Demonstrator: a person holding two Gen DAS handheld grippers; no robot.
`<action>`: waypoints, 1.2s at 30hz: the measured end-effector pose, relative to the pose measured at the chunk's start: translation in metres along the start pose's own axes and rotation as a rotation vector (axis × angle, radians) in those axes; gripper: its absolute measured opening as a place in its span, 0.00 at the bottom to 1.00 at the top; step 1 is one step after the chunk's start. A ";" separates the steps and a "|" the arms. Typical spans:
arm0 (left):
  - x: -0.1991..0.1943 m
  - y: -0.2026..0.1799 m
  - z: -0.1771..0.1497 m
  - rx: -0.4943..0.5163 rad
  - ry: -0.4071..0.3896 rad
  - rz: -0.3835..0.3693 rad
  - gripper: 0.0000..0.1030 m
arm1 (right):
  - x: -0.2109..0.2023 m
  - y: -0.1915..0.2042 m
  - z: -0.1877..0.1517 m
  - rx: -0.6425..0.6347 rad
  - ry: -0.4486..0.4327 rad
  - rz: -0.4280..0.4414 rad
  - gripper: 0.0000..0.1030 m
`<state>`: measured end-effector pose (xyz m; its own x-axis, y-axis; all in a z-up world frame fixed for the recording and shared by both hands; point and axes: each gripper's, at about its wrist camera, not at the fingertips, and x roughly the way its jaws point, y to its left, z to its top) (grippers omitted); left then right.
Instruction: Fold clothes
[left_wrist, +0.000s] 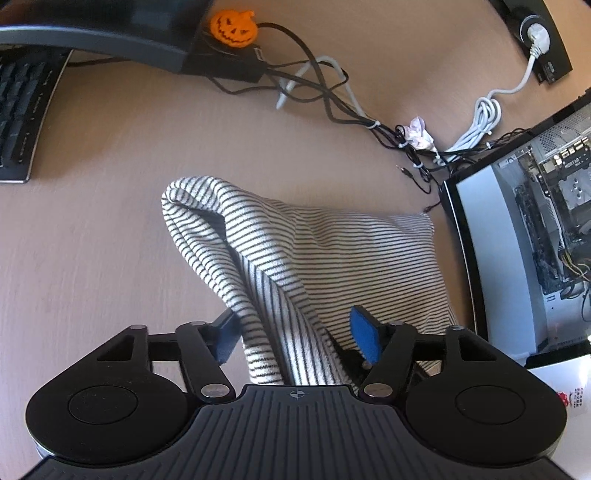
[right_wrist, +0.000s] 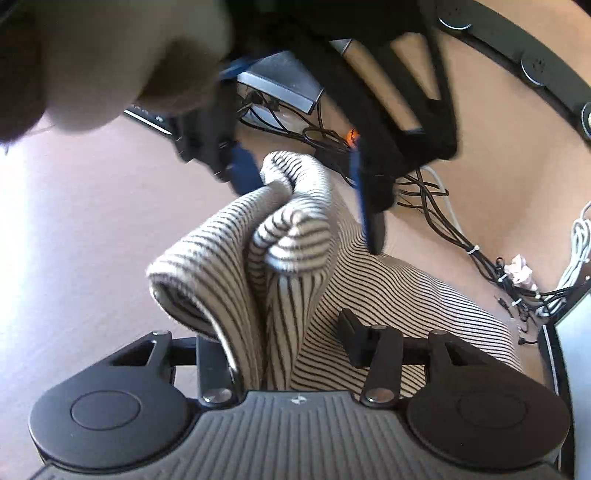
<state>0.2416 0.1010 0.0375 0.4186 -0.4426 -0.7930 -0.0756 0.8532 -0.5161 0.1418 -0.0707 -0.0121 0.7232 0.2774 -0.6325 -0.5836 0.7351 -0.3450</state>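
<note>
Soft, light knit by the look of it: striped garment (left_wrist: 332, 251) sags, rolls at its edges and keeps no shape of its own, so likely drapes and slides off a single finger rather than staying put. Not fragile; not slippery either, judging by the ribbed weave. Best taken at a doubled edge or a corner, pinched through both layers, since a grip on one layer would probably let the other drop.

Lies partly flat on the wooden desk (left_wrist: 110, 258) beyond the jaws and to their right, close to the computer case (left_wrist: 535, 221); rises from there in a bunched ridge that runs back between the fingers of both tools.

Left gripper (left_wrist: 295, 328): pointed forward and downward over the desk, jaws spread wide, blue pads (left_wrist: 364, 332) well apart, with the ridge of cloth passing between them and touching the left finger only. Nothing clamped, as far as can be judged.

Right gripper (right_wrist: 280, 343): held low and tilted up toward the other tool, jaws likewise released, a rolled fold slung over the left finger and the rest hanging between. Ahead of these jaws, the left gripper again, blurred, straddling the top of the ridge with fingers parted
</note>
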 end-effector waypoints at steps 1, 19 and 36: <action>-0.003 0.006 0.000 -0.011 -0.007 -0.003 0.80 | 0.000 -0.001 0.000 -0.007 0.001 0.005 0.36; 0.007 0.030 0.000 -0.032 -0.031 -0.018 0.92 | -0.004 0.014 0.031 -0.058 0.025 0.022 0.22; -0.010 -0.017 0.048 0.071 -0.136 0.055 0.60 | 0.002 0.005 0.071 -0.069 -0.103 0.047 0.21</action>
<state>0.2825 0.1037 0.0697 0.5342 -0.3573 -0.7661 -0.0395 0.8947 -0.4448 0.1666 -0.0226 0.0342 0.7267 0.3748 -0.5757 -0.6389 0.6767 -0.3659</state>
